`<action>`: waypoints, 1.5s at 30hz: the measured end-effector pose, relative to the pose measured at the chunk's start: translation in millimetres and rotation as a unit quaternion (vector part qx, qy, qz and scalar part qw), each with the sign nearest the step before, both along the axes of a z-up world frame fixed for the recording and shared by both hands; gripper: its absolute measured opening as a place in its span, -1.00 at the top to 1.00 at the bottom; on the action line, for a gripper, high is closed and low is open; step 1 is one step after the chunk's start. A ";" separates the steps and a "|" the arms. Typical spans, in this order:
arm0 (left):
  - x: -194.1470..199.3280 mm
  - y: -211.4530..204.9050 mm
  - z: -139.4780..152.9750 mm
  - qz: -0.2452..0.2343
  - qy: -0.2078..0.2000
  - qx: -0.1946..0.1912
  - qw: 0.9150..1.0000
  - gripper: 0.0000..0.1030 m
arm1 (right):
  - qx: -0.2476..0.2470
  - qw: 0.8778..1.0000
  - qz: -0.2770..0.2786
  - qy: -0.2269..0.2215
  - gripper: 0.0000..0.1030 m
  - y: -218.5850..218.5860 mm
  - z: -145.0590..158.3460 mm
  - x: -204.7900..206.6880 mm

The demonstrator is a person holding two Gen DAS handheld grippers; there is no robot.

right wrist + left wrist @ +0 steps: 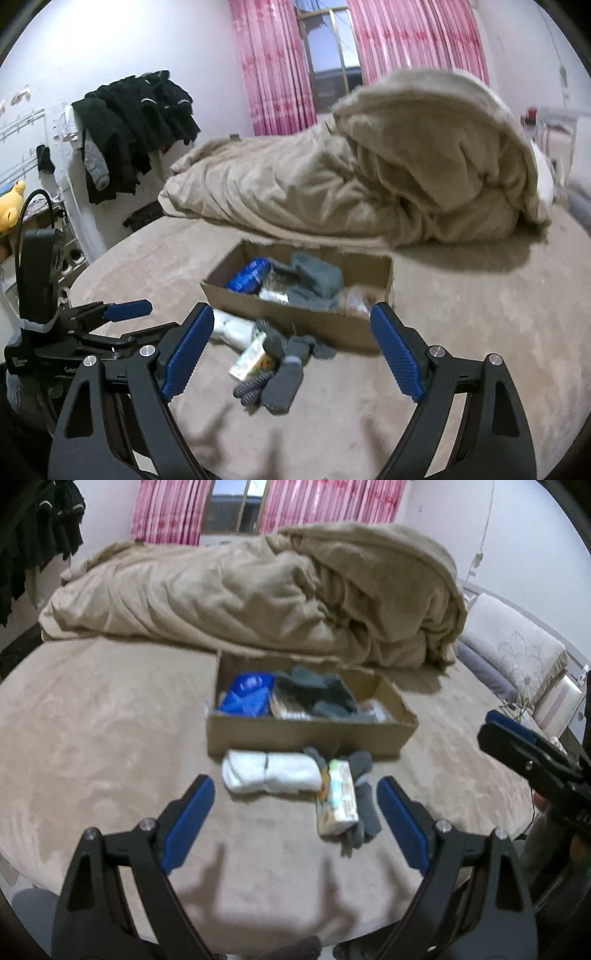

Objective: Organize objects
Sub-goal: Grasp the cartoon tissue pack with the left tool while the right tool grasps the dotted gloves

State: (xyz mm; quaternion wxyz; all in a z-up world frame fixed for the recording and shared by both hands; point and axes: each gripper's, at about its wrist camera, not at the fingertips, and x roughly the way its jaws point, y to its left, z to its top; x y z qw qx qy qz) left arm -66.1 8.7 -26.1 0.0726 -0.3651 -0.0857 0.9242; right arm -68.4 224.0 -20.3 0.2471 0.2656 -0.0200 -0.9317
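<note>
An open cardboard box (306, 734) (325, 323) sits on the bed and holds a blue packet (247, 694) (248, 276), grey socks (325, 694) (314, 280) and other small items. In front of it lie a white sock roll (271, 771) (232, 326), a small green-and-white carton (338, 801) (249, 360) and dark grey socks (364, 808) (280, 380). My left gripper (295, 788) (127, 321) is open and empty, just short of these items. My right gripper (291, 317) (491, 727) is open and empty above them.
A crumpled beige duvet (258, 594) (369, 173) lies behind the box. Pillows (513, 646) are at the right. Dark clothes (129, 122) hang on a rack at the left wall. Pink curtains (277, 62) frame a window.
</note>
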 end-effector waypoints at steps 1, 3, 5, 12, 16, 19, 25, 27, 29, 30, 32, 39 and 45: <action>-2.7 4.1 -6.4 -0.003 -0.008 -0.002 1.000 -0.76 | 0.002 1.000 -0.002 -0.003 -0.73 0.4 -6.3 -2.4; -6.0 10.4 -14.7 -0.009 -0.016 -0.005 1.000 -0.76 | 0.002 1.000 -0.004 -0.014 -0.73 1.6 -17.9 -8.0; -10.9 15.9 -24.6 -0.017 -0.025 -0.006 1.000 -0.76 | -0.002 0.999 -0.004 -0.031 -0.73 2.6 -30.7 -14.8; -21.8 23.5 -51.8 -0.023 -0.052 -0.026 0.998 -0.57 | 0.016 0.997 0.020 -0.070 -0.72 -14.5 -72.2 -34.3; -26.9 14.6 -59.5 -0.022 -0.059 -0.009 0.998 -0.56 | 0.012 0.995 0.019 -0.102 -0.72 -18.6 -88.9 -47.5; -28.1 14.0 -59.5 -0.026 -0.056 -0.009 0.998 -0.56 | 0.016 0.991 0.031 -0.126 -0.72 -26.3 -100.3 -56.1; -28.6 10.2 -61.3 -0.035 -0.057 0.012 0.998 -0.57 | 0.011 0.987 0.045 -0.151 0.38 -34.8 -120.2 -67.3; -27.7 13.4 -58.7 -0.042 -0.052 0.011 0.998 -0.57 | 0.005 0.987 0.056 -0.153 0.53 -33.4 -121.1 -66.8; -27.6 18.1 -57.0 -0.050 -0.048 0.011 0.998 -0.57 | 0.014 0.988 0.059 -0.143 0.54 -33.9 -118.2 -62.7; -28.6 20.9 -56.5 -0.053 -0.046 0.009 0.997 -0.56 | 0.013 0.988 0.058 -0.141 0.54 -33.3 -117.2 -61.5; -31.5 27.3 -56.4 -0.060 -0.044 0.007 0.997 -0.57 | 0.008 0.989 0.053 -0.140 0.54 -28.3 -115.9 -59.7; -49.1 39.7 -75.6 -0.071 -0.073 0.018 0.995 -0.18 | -0.014 0.991 0.014 -0.131 0.54 6.4 -108.3 -59.3; -49.7 38.1 -77.9 -0.062 -0.067 0.018 0.996 0.26 | -0.021 0.994 -0.011 -0.111 0.54 30.0 -98.2 -56.0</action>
